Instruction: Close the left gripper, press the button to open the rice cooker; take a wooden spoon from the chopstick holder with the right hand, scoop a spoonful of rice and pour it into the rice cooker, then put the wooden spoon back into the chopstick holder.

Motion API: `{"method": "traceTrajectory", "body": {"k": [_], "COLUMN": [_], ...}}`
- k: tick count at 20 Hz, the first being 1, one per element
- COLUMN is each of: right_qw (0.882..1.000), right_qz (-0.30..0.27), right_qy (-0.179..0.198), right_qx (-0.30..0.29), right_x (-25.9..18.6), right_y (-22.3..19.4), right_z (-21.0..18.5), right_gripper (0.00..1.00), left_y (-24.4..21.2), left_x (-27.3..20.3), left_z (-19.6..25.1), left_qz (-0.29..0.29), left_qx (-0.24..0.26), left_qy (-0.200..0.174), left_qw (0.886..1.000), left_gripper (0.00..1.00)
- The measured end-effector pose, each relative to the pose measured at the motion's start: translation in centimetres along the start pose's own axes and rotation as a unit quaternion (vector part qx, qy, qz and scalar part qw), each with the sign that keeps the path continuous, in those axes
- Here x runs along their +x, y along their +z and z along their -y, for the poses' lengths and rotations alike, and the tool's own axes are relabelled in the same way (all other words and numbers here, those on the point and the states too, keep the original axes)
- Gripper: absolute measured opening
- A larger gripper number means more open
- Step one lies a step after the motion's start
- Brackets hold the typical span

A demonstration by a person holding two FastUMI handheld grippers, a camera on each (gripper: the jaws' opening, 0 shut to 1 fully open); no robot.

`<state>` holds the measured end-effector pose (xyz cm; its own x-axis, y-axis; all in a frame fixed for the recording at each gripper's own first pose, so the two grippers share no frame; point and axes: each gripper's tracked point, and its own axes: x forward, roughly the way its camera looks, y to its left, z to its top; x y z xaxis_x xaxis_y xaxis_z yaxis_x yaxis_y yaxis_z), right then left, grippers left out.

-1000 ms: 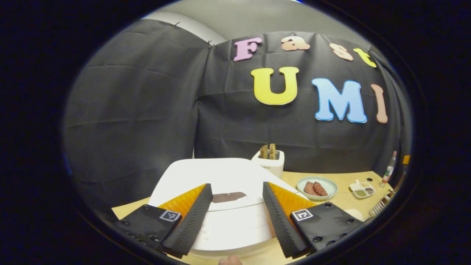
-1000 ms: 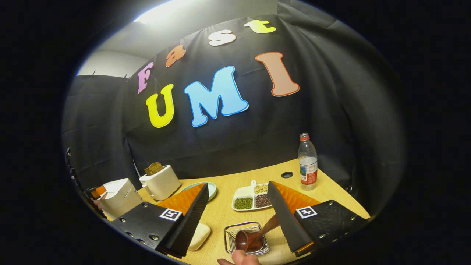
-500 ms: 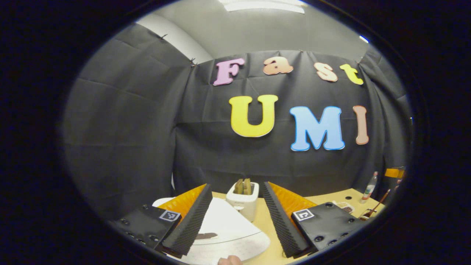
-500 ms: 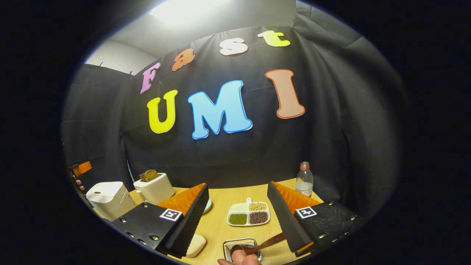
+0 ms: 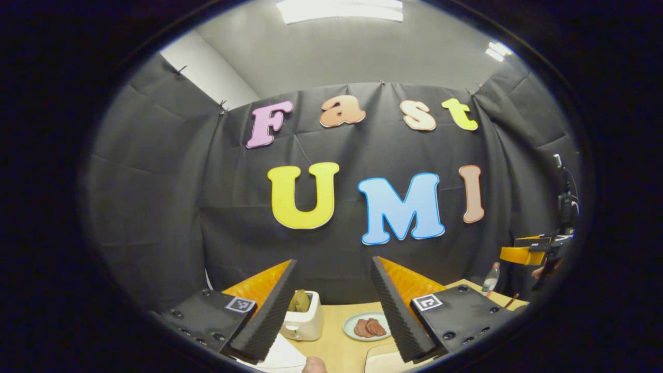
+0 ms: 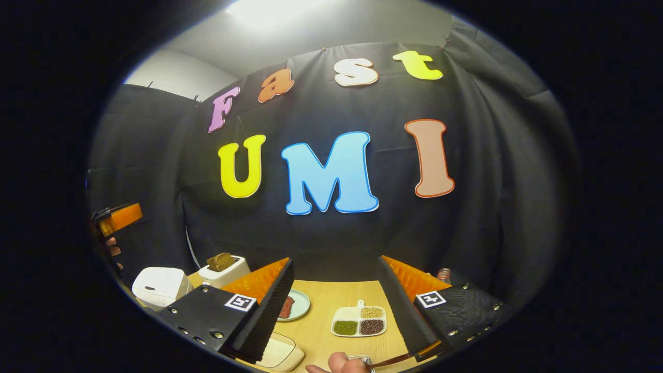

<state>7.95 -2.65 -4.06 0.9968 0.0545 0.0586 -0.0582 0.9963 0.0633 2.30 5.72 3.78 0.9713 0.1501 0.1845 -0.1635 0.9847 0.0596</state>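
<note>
- The left tongs [image 5: 331, 305] are held up high with the two fingers spread wide apart and nothing between them; beyond them lies the wooden worktop [image 5: 336, 347].
- Between those fingers, far off, stands a white toaster [image 5: 304, 321] with bread in its slot, and just to its right a pale plate [image 5: 365, 327] with reddish-brown pieces on it.
- In the right gripper view the right tongs [image 6: 336, 311] also gape open, gripping nothing.
- The rice cooker [image 6: 158, 286] sits at the left end of the worktop with its white lid down (closed, as far as I can see), next to the toaster.
- The wooden spoon [image 6: 391, 360] shows as a thin brown handle low down by the right finger of the right tongs; it is not pinched between the fingers, and its bowl is out of sight.
- A metal rim beside a fingertip [image 6: 339, 361] at the bottom edge may be the chopstick holder [image 6: 360, 358]; I cannot tell for sure.
- A white divided dish [image 6: 359, 322] holds green, dark and pale grains, between the fingers.
- A cream-coloured flat container [image 6: 279, 352] lies near the left finger.
- At the far left edge the other tongs appear, held aloft by a hand [image 6: 110, 247].
</note>
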Motion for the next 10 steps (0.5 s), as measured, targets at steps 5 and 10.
{"method": "traceTrajectory", "body": {"k": [5,10], "right_qw": [1.0,0.999], "right_qz": [-0.006,-0.014], "right_qy": [0.009,0.027], "right_qx": [-0.02,-0.019], "right_x": [0.8,1.6], "right_y": [1.5,1.2], "right_z": [-1.1,-2.5], "right_gripper": [0.97,0.97], "left_y": [-0.9,-2.0], "left_x": [1.1,0.6], "left_z": [1.5,0.2], "left_qz": [-0.008,-0.008], "left_qx": [-0.027,-0.035], "left_qy": [-0.019,-0.021], "left_qw": [0.999,0.999], "left_gripper": [0.94,0.94]}}
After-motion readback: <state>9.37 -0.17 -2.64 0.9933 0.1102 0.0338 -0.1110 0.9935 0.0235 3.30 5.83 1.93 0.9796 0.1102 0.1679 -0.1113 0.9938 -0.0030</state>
